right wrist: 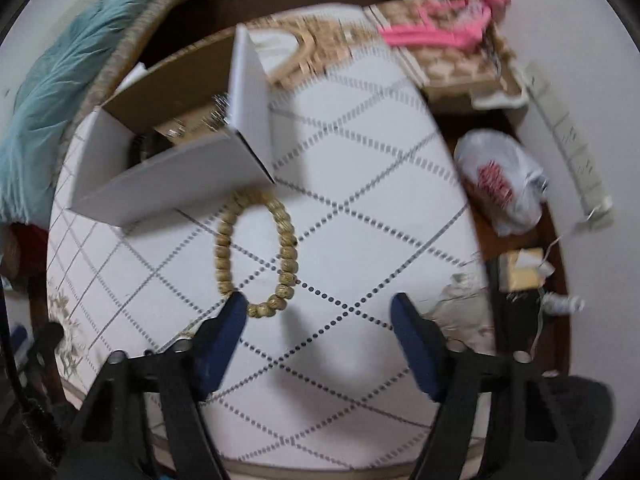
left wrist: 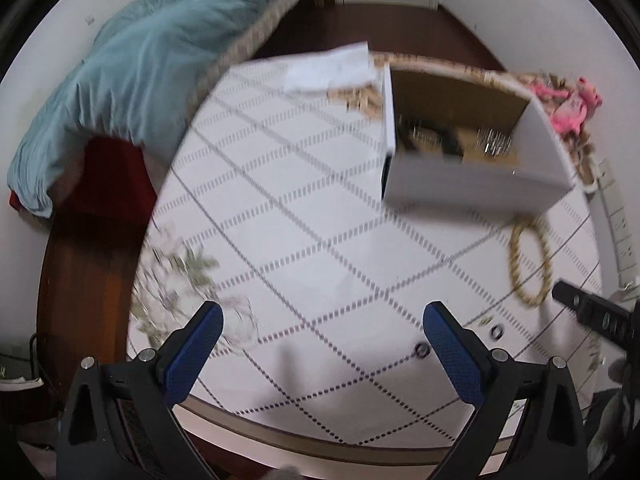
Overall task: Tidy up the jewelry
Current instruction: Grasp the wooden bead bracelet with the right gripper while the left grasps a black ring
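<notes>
A white cardboard box (right wrist: 176, 168) with a brown inside is seen at the far left of the bench (right wrist: 360, 200), which is covered in a white cloth with a dotted diamond pattern. Dark and glinting items, too blurred to be named, are held inside the box. A pink object (right wrist: 444, 28) is laid on a woven tray (right wrist: 452, 60) at the far right corner, and a white plastic bag (right wrist: 500, 184) is seen on the floor to the right. A teal blanket (left wrist: 132, 76) is draped over the bed at the far left.

The bracelet (right wrist: 258, 252), a ring of tan wooden beads, is laid flat on the cloth just near of the box, its far end apparently touching the box wall. Two small dark rings (left wrist: 460, 338) are seen on the cloth by the left tool's right finger.

The right tool (right wrist: 318, 306) is held wide and empty, its left finger just beside the bracelet's near end. The left tool (left wrist: 322, 316) is likewise spread wide, with nothing between its fingers.
</notes>
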`<state>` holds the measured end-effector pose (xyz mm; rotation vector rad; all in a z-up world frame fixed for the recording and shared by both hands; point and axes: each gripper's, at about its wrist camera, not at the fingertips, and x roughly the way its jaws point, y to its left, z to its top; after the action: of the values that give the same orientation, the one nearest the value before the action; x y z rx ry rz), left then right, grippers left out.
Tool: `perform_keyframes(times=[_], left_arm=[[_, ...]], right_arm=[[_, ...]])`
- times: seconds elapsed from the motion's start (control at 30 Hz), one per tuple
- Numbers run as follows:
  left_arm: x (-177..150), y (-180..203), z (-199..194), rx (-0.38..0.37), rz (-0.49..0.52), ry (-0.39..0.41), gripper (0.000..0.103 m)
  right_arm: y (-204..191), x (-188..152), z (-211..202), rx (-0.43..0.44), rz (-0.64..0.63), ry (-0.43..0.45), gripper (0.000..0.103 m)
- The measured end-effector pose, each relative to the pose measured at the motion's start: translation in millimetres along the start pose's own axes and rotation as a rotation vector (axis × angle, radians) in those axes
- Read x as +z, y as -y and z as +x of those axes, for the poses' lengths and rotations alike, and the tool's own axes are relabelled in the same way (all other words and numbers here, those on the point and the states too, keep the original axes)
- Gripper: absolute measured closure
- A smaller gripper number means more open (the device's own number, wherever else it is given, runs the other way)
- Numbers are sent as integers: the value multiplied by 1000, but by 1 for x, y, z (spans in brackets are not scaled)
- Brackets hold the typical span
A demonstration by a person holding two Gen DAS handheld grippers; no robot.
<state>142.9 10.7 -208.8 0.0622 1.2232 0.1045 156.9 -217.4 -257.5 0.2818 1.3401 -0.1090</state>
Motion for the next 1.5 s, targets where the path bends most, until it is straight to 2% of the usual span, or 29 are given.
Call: perform_keyframes(times=[0.07,0.1,0.13,0.2,0.23,0.3,0.33,0.47,0.63,0.7,0.77,0.83,0.9,0.93,1.0,1.13,1.17,1.33,1.5], left_arm=[[-8,1,6,-4,2,-16,1],[-13,2,9,-14,9,-25,1],[-16,3,11,-23,15,-30,1],[-24,8,12,-45,28,-37,1],[-26,12,12,-56,38,-40,1],[-30,19,13,-75,60,-43,1],[-32,22,13,-84,69,-41,2],[-38,37,15,-107,103,-42,4],[-41,49,18,-122,134,-44,4],[-40,51,22,-124,142,-50,21],[-40,55,27,-131,151,-66,29],[-39,58,30,-133,157,-70,33],[-40,61,31,-135,167,-73,49],[-39,62,31,-147,166,-73,52],[-39,63,30,-154,163,-68,67],[-36,68,29,-171,176,-55,85],[-36,69,29,-172,181,-54,93],[-36,69,22,-191,186,-43,93],[-31,59,-2,-206,178,5,93]], right_arm=[[1,0,15,8,17,-6,40],[-1,-1,18,8,16,2,40],[-4,-1,18,-11,3,32,47],[-10,0,19,-33,-13,48,53],[-13,-1,20,-54,-25,59,62],[-17,0,20,-79,-52,72,87],[-16,-2,20,-81,-61,71,94],[-9,-8,17,-68,-86,50,94],[20,-37,8,-56,-68,1,94],[28,-45,5,-57,-52,-5,94],[33,-52,2,-57,-36,-5,94],[37,-55,1,-57,-24,1,94],[37,-57,1,-60,-19,5,94],[36,-57,1,-64,-21,5,94],[34,-57,1,-76,-26,8,94],[31,-58,0,-85,-36,11,94],[32,-58,0,-85,-37,11,94],[28,-60,-4,-56,-28,7,94],[19,-56,-26,8,-29,47,94]])
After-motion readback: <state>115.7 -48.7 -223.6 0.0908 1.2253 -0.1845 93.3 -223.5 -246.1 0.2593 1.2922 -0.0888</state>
